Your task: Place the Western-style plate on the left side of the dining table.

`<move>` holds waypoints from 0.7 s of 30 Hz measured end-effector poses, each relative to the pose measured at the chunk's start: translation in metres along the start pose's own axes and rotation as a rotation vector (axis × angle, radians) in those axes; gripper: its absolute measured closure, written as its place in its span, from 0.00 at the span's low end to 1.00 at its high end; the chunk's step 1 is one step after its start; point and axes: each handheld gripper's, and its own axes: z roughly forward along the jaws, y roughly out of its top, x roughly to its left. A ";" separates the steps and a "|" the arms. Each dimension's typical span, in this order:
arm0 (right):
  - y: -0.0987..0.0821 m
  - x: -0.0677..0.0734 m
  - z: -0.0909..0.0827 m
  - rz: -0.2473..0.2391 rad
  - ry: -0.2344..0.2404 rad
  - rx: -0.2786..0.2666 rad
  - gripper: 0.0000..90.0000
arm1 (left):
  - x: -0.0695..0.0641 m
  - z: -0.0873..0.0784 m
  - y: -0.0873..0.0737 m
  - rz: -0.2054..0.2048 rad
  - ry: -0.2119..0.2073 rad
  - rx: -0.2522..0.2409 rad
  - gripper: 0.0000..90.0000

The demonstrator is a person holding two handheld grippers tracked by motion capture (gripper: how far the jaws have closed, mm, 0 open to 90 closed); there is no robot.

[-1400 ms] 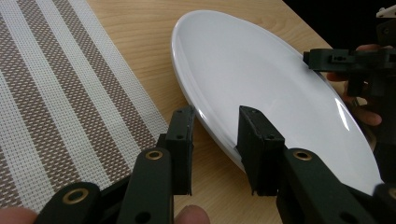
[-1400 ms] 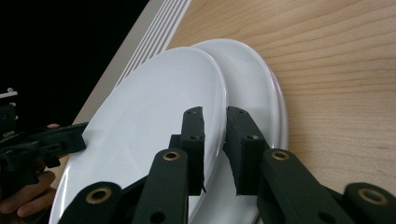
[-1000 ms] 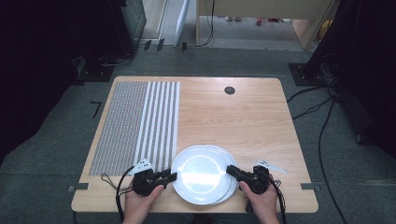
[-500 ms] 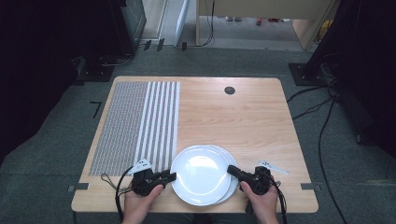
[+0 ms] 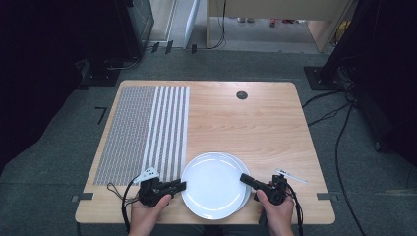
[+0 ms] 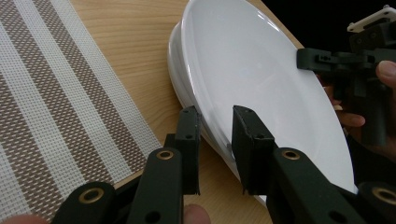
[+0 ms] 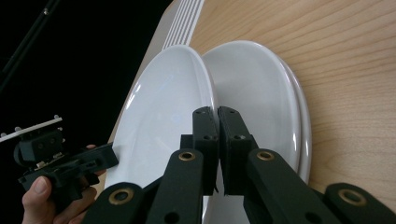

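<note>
Black hand-held gripper (image 6: 215, 140), brass-ringed screw holes, trailing black cable

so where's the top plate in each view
High view: top plate near the table's front edge, between both grippers.
Left gripper view: top plate upper middle, rim between the jaws.
Right gripper view: top plate left of centre, rim pinched.
Shared landmark: striped placemat.

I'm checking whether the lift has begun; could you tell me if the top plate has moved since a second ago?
No. The top plate sits equally close to the striped mat.
</note>
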 end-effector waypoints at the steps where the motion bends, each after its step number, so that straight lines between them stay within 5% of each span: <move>1: 0.000 0.000 0.000 0.000 0.000 0.000 0.98 | 0.000 0.000 0.000 0.000 0.000 0.000 0.82; 7: 0.000 -0.002 -0.001 0.051 -0.013 -0.005 0.99 | -0.001 0.002 -0.001 -0.008 -0.008 0.008 0.82; 21: 0.009 0.011 -0.003 0.064 -0.024 -0.011 0.98 | -0.003 -0.006 0.012 -0.040 -0.036 -0.016 0.83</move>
